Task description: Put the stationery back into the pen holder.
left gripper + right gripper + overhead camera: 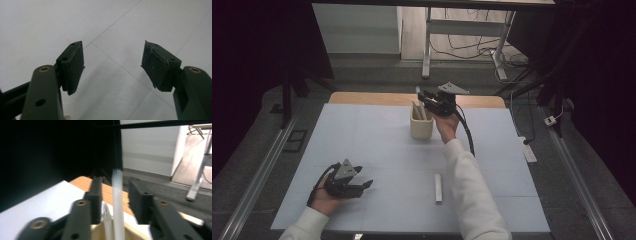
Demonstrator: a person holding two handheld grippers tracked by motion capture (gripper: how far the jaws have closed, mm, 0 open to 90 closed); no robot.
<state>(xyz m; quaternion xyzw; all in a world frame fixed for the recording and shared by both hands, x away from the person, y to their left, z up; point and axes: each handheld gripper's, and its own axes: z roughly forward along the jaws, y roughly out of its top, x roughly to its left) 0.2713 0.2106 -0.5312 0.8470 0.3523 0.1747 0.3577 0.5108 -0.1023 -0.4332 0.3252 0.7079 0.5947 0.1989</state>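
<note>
Left tongs (366,184): low over the near left of the counter (362,135), jaws wide apart, nothing between the pads (72,66), only bare counter beneath.
Right tongs (421,95): above the cup (421,127) at the far middle, pointing left; jaws parted, a pale stick (118,205) upright in the gap, blurred, pads on either side not pressing it.
Stick between jaws: lower end inside the cup, beside another stick (108,225) already standing there.
Cup: cream, upright, far centre of the counter, just under the right tongs.
Loose stick (438,188): flat on the counter, near right of centre, well apart from both tongs.
</note>
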